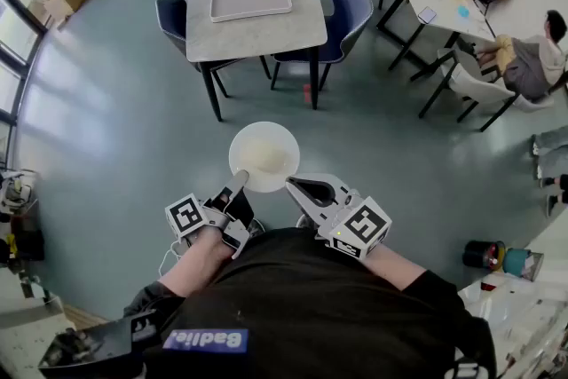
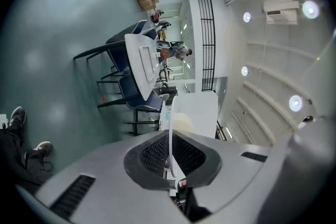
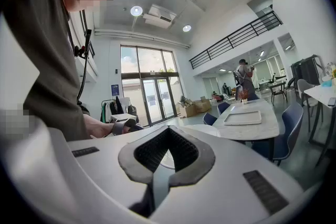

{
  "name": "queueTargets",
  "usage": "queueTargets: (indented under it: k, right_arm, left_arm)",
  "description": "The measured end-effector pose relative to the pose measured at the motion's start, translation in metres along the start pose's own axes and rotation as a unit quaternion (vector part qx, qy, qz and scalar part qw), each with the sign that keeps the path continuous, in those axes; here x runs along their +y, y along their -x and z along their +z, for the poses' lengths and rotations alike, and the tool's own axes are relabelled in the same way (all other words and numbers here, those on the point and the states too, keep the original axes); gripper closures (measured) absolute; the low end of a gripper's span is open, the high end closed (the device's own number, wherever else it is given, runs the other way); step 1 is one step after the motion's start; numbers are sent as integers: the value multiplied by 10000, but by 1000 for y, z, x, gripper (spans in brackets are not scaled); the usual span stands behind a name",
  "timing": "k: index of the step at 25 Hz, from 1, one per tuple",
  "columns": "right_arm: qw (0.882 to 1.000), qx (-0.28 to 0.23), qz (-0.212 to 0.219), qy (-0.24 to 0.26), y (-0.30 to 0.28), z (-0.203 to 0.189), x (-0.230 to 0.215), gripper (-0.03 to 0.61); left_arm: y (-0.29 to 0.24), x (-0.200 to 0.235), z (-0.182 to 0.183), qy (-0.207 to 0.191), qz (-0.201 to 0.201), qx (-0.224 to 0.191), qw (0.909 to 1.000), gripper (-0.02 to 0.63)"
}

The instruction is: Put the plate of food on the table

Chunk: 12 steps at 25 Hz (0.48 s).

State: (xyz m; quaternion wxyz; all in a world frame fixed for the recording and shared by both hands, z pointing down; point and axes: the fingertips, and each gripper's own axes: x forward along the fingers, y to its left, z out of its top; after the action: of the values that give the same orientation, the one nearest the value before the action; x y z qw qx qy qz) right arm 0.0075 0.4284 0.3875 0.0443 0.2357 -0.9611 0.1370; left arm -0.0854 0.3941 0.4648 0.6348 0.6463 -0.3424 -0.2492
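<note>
Now, left claw point(image 1: 241, 180): clamped on plate point(image 1: 245, 138) rim
Right claw point(image 1: 293, 183): closed, empty, beside plate
Table point(image 1: 302, 27): well apart

**Plate of food point(image 1: 246, 140) held in mid-air, well apart from the bench point(image 1: 257, 35)**
The round white plate, heaped at its centre with pale food point(image 1: 269, 161), is held level above the grey-green floor point(image 1: 115, 129). Its near rim is clamped between the jaws of the left hand-held gripper point(image 1: 238, 184). The pale, stone-patterned bench is seen farther off, across open floor.
</note>
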Motion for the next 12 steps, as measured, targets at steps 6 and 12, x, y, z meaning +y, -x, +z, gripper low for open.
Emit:
queueTargets:
  k: [6, 12]
  right_arm:
    - [9999, -6, 45, -95, 2, -1, 0, 569]
    - [9998, -5, 96, -164, 4, -1, 2, 568]
  left_arm:
    - [1, 1, -3, 18, 30, -17, 10000, 601]
    - [2, 0, -7, 22, 35, -15, 10000, 601]
